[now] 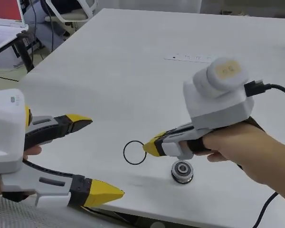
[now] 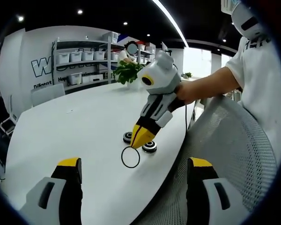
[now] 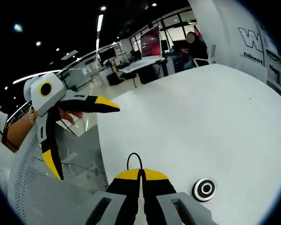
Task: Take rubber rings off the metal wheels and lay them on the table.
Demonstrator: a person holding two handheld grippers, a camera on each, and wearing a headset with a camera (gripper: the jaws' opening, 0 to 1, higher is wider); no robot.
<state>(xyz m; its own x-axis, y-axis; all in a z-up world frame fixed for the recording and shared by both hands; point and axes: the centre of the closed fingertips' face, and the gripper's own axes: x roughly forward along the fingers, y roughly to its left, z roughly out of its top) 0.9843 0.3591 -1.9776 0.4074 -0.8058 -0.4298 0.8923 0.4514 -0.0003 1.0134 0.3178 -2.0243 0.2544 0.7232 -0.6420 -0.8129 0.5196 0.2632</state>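
Note:
A thin black rubber ring (image 1: 124, 153) is pinched at its edge by my right gripper (image 1: 151, 147), which is shut on it low over the white table (image 1: 133, 71). Just right of the tips a metal wheel (image 1: 182, 171) lies flat. In the left gripper view the ring (image 2: 130, 167) hangs from the right gripper (image 2: 136, 140), with two wheels (image 2: 149, 147) (image 2: 127, 137) behind it. The right gripper view has the ring (image 3: 134, 154) ahead of the closed tips (image 3: 141, 172) and a wheel (image 3: 205, 188) to the right. My left gripper (image 1: 97, 156) stands open and holds nothing, left of the ring.
A white power strip (image 1: 190, 58) lies far back on the table. A laptop (image 1: 4, 19) and an office chair (image 1: 71, 9) stand beyond the table's left edge. A grey mesh chair back (image 2: 225, 140) is close to the near edge.

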